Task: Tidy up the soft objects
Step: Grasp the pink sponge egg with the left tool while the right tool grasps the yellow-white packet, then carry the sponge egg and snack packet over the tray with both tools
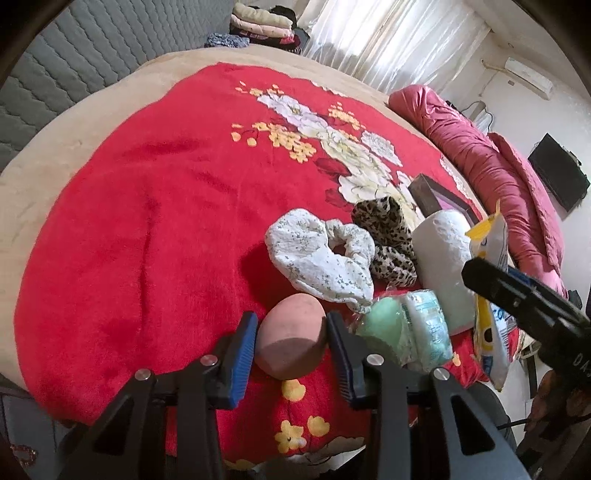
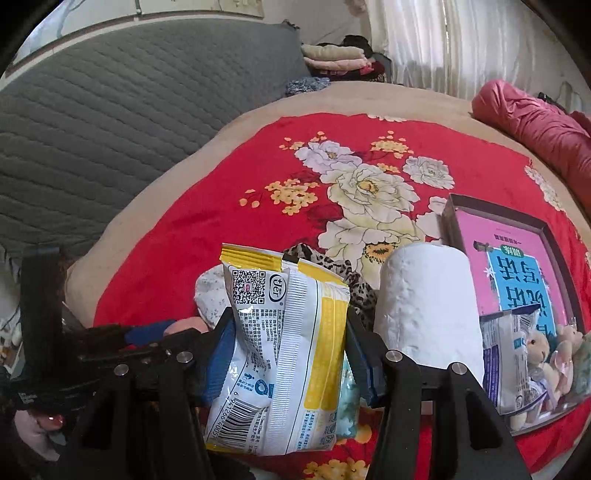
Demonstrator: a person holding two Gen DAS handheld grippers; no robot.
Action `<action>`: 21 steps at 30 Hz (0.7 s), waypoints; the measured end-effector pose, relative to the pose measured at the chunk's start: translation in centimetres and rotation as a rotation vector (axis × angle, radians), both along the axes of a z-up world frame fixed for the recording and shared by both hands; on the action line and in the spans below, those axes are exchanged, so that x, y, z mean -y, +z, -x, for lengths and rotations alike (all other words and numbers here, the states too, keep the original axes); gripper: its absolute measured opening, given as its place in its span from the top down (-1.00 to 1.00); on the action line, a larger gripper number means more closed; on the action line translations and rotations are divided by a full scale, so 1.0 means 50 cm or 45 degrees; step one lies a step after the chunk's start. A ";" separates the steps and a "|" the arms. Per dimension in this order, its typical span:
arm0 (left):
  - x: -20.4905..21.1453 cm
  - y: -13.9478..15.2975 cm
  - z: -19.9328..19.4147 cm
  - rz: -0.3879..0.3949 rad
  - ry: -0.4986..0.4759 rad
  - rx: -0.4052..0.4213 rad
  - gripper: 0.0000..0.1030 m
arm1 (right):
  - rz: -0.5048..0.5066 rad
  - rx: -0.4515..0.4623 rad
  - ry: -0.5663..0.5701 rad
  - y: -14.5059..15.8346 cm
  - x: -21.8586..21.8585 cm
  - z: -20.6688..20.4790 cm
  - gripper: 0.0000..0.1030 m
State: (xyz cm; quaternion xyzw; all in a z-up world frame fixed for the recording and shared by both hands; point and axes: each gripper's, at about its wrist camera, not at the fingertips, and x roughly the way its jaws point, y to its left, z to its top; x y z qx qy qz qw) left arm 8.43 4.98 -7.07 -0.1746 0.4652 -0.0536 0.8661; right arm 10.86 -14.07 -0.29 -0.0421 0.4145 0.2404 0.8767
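R gripper (image 2: 288, 354) clamped on yellow-white packet (image 2: 291, 343), tissue roll (image 2: 428, 306) beside, pink box (image 2: 517, 258) behind

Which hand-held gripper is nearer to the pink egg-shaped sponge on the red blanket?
Left. The left hand-held gripper has the pink egg-shaped sponge between its fingers; the right hand-held gripper holds a yellow-and-white packet off to the sponge's right.

Red floral blanket (image 1: 147, 221) over bed. Grey quilted headboard (image 2: 110, 122) behind. Folded clothes (image 1: 258, 22) stacked at far corner. White curtains (image 1: 388, 33). Air conditioner (image 1: 530, 74) on wall.
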 end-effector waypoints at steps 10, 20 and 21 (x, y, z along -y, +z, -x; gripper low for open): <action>0.015 0.063 0.037 -0.053 0.037 0.113 0.25 | -0.068 0.035 -0.052 0.021 0.041 0.011 -0.11; 0.076 0.106 0.060 -0.123 -0.010 0.179 0.25 | -0.155 0.089 -0.147 0.044 0.104 0.015 -0.11; 0.084 0.109 0.062 -0.131 -0.019 0.183 0.25 | -0.166 0.093 -0.156 0.046 0.110 0.016 -0.11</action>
